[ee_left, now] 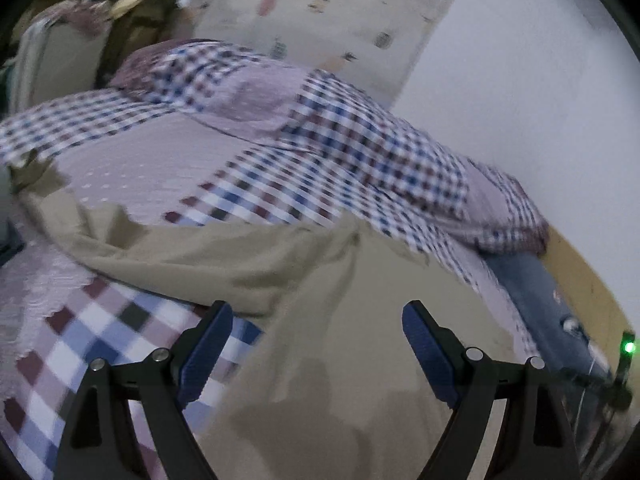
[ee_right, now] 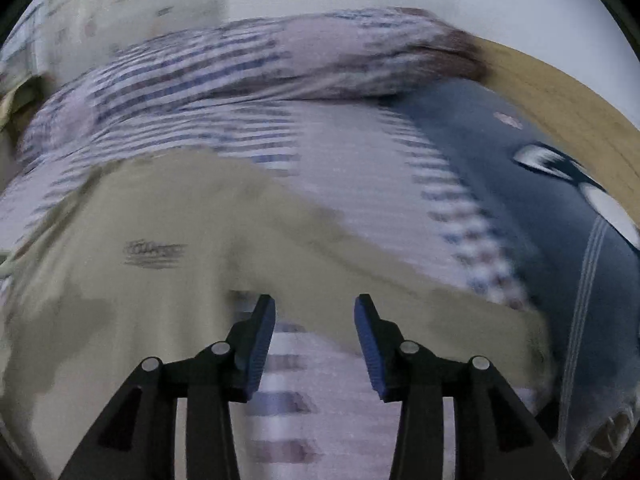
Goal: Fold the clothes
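Left wrist view: left gripper (ee_left: 318,308) low in frame, jaws spread wide, nothing between the blue pads (ee_left: 208,354). Khaki garment (ee_left: 256,260) lies directly under and ahead of the fingers, spread in loose folds across the checked bedspread (ee_left: 340,152); one section runs down between the two fingers, another stretches off to the left edge. Bedspread is patchwork, blue and maroon checks with plain lilac panels, bunched into a ridge further back. Dark blue cloth (ee_left: 532,292) lies at the right past the bedspread's edge, beside a tan wooden strip (ee_left: 588,280). Small green light (ee_left: 629,347) glows at far right. White wall (ee_left: 500,80) behind; patterned curtain (ee_left: 320,8) at upper centre. Right wrist view: heavy motion blur. Right gripper (ee_right: 315,306) also parted, jaws apart with bare bedspread showing in the gap; nothing held. Tips sit at the near edge of the khaki garment, which fills the left and centre and carries a small dark printed mark (ee_right: 154,254), unreadable. Contact between the tips and the cloth cannot be judged. Dark blue cloth with pale stripes and a white patch sits at right, tan strip beyond it.
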The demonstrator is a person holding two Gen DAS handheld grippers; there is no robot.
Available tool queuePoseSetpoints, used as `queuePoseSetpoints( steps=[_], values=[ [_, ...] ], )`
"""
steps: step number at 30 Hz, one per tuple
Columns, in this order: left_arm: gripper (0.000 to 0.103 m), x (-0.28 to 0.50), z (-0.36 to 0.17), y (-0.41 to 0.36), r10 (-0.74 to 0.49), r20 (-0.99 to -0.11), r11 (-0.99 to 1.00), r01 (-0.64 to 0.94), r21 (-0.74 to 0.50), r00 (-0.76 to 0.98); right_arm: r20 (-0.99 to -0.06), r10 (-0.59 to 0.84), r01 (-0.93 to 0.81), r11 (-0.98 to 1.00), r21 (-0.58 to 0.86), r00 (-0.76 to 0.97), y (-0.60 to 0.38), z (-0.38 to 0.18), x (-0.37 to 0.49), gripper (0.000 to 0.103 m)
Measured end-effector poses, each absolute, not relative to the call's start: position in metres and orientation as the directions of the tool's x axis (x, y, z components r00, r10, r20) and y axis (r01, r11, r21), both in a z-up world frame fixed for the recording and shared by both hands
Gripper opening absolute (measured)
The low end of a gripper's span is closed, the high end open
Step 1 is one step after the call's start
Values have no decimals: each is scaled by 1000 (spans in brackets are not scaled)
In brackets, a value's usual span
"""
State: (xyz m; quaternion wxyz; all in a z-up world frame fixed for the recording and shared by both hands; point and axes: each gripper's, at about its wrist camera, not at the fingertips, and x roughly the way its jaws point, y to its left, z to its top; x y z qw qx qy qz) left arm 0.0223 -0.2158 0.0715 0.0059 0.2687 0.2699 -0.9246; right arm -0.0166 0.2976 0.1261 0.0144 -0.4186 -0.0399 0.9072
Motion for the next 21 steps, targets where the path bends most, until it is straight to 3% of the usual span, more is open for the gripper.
queuePoseSetpoints(
  steps=[4,8,18,21],
  values=[
    [90,27,65,-258,88,-514,-813,237,-532,-853,-769,-76,181,-982,-51,-634,205,122,-35,45],
    [90,29,50,-296,74,-582,-754,337,-564,-809,-763,-194,323,-946,-21,-617,118,129,-51,51],
    [90,28,22,-366,52,-650,-637,476,-606,-758,-769,-410,553,-828,88,-491,-56,135,-125,53],
    [90,24,19,-377,42,-659,-620,498,-606,-751,-794,-473,573,-795,198,-382,-100,124,-168,53]
  ],
)
